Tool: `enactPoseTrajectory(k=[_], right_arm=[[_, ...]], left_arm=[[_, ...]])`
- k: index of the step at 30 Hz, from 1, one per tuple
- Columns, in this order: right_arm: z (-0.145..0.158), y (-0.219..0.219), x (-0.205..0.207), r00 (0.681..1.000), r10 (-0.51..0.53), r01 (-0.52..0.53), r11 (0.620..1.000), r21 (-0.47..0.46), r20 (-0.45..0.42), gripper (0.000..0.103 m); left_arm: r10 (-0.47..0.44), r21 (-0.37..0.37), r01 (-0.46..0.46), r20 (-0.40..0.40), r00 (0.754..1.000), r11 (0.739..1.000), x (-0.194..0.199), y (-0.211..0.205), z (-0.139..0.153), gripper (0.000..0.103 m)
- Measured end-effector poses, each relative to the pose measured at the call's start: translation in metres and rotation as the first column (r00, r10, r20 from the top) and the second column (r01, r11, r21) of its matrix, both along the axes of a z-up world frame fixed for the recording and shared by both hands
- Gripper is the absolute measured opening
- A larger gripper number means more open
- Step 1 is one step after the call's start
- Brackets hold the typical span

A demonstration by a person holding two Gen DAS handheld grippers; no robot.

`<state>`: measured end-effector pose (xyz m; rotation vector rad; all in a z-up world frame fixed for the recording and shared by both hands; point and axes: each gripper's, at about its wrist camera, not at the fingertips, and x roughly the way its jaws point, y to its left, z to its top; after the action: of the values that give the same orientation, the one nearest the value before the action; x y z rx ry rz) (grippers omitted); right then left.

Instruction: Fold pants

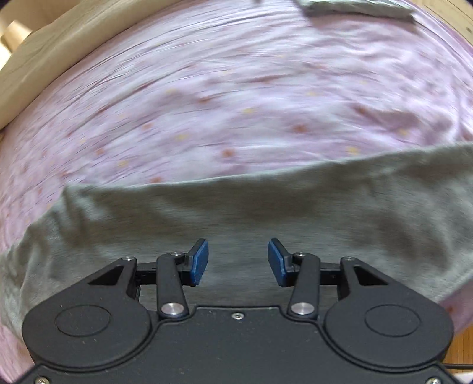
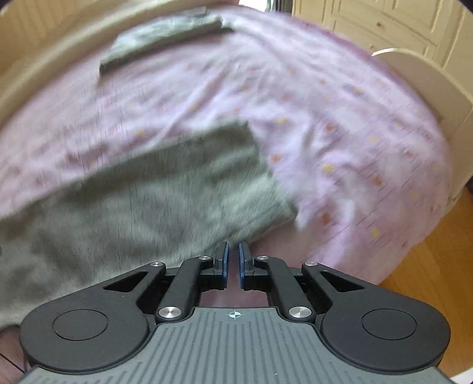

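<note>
A bed with a pale purple sheet [image 1: 236, 97] dotted in orange and yellow fills most of both views, with a light wooden bed frame [image 1: 35, 68] curving along the upper left of the left wrist view and a wood floor [image 2: 428, 265] showing at the lower right of the right wrist view. The grey pants [image 1: 236, 212] I am folding lie spread on the sheet as a wide band across the lower half of the left wrist view; in the right wrist view the same pants [image 2: 147, 195] cover the lower left and centre, ending in a squared edge near the middle of the frame. My left hand-held gripper [image 1: 238, 263] sits over the grey cloth with its blue pads [image 1: 199, 263] set well apart and nothing between them. My right hand-held gripper [image 2: 233, 261] has its pads drawn in to a narrow slit at the lower edge of the pants; both views are blurred, and I cannot tell whether cloth is pinched there. A second, folded grey garment [image 2: 165, 35] lies at the far side of the bed, upper left in the right wrist view and along the top edge of the left wrist view [image 1: 354, 9].
</note>
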<state>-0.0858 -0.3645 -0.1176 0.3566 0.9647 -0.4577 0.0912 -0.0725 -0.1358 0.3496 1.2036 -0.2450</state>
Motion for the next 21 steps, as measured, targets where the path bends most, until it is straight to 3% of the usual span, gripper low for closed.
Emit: enactPoseTrajectory(k=[1, 2, 3, 13, 19, 21], right_arm=[[0.004, -0.005, 0.000, 1.000, -0.003, 0.004, 1.000, -0.013, 0.022, 0.019], [0.006, -0.009, 0.001, 0.999, -0.003, 0.004, 1.000, -0.024, 0.033, 0.035], [0.006, -0.016, 0.005, 1.000, 0.002, -0.002, 1.000, -0.024, 0.028, 0.045], [-0.015, -0.040, 0.029, 0.996, 0.082, -0.080, 0.995, 0.061, -0.021, 0.045], [-0.017, -0.041, 0.033, 0.992, 0.127, -0.126, 0.989, 0.080, -0.002, 0.045], [-0.022, -0.045, 0.037, 0.992, 0.125, -0.121, 0.988, 0.095, -0.036, 0.045]], left_arm=[[-0.012, -0.009, 0.012, -0.011, 1.000, 1.000, -0.003, -0.009, 0.000, 0.054], [-0.020, -0.021, 0.019, -0.023, 1.000, 1.000, -0.004, -0.016, 0.000, 0.054], [-0.027, -0.031, 0.025, -0.035, 0.999, 0.999, -0.006, -0.023, -0.001, 0.054], [-0.022, 0.017, 0.023, -0.057, 0.998, 1.000, -0.008, -0.031, 0.001, 0.055], [0.052, 0.031, -0.049, -0.083, 0.995, 0.998, -0.004, -0.014, -0.002, 0.055], [0.072, 0.034, -0.069, -0.092, 0.993, 0.997, -0.005, -0.011, -0.004, 0.055]])
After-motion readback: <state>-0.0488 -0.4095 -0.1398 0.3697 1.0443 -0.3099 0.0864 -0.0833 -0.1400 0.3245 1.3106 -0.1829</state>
